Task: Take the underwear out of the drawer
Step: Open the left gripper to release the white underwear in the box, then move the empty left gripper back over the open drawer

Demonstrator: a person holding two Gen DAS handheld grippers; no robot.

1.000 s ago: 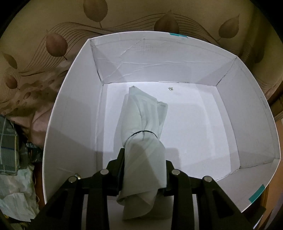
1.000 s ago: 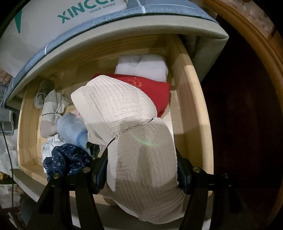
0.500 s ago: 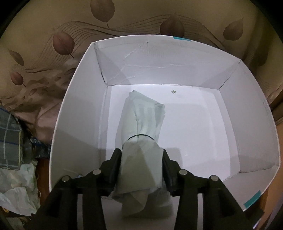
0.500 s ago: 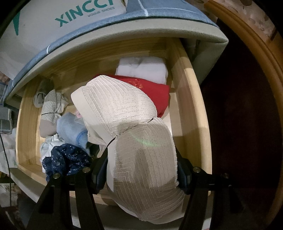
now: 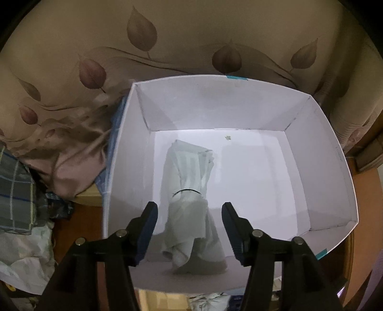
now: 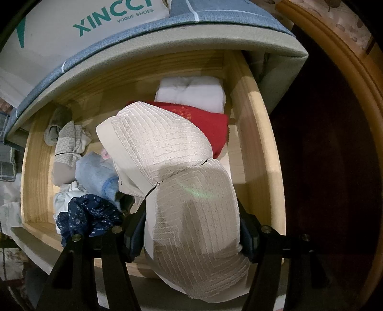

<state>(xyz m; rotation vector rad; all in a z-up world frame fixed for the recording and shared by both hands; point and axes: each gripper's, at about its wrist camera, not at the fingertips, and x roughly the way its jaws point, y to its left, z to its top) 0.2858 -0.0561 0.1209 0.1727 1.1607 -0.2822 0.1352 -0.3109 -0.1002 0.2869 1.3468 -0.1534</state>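
In the left wrist view a pale green rolled garment [image 5: 191,189], tied with a thin black band, lies on the floor of a white cardboard box [image 5: 323,172]. My left gripper [image 5: 190,230] hangs above its near end; the jaws are opening and stand apart from the cloth on both sides. In the right wrist view my right gripper [image 6: 191,229] is shut on a beige textured underwear bundle [image 6: 182,177] over the open wooden drawer [image 6: 253,134]. Other rolled garments lie in the drawer: red [image 6: 210,124], white [image 6: 191,95], light blue [image 6: 95,172], navy dotted [image 6: 88,215].
The white box rests on a bed cover with a leaf pattern [image 5: 143,47]. Crumpled fabric and a plaid cloth [image 5: 16,191] lie to its left. Above the drawer sit a blue-grey mattress edge [image 6: 215,26] and a box lettered XINCCI [image 6: 83,21]. Dark wood furniture [image 6: 335,143] stands right of the drawer.
My left gripper has let go of the pale green roll, spread its jaws and risen; the roll now lies in the box. The right gripper and its beige bundle have kept still.
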